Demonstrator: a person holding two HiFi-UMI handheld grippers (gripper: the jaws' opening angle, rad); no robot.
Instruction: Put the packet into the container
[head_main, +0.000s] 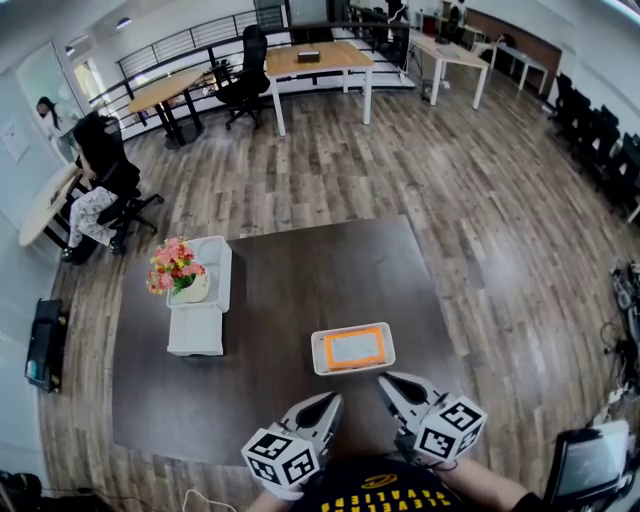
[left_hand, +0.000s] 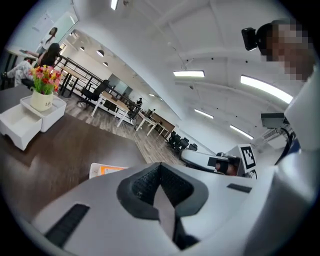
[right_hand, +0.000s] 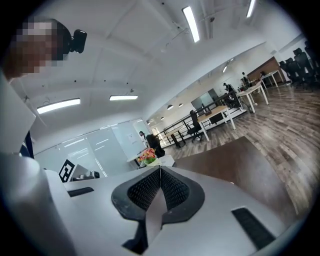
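Note:
A shallow white container sits on the dark brown table, near its front edge. An orange-bordered packet lies flat inside it. My left gripper hovers just in front of the container's left corner, jaws shut and holding nothing. To its right, my right gripper hangs by the container's front right corner, also shut and empty. The left gripper view shows its closed jaws, with the container and packet peeking over them. The right gripper view shows closed jaws pointing across the table.
A white drawer stand carries a pot of pink flowers at the table's left. A person sits on an office chair far left. Desks and chairs line the back of the room. A monitor stands at bottom right.

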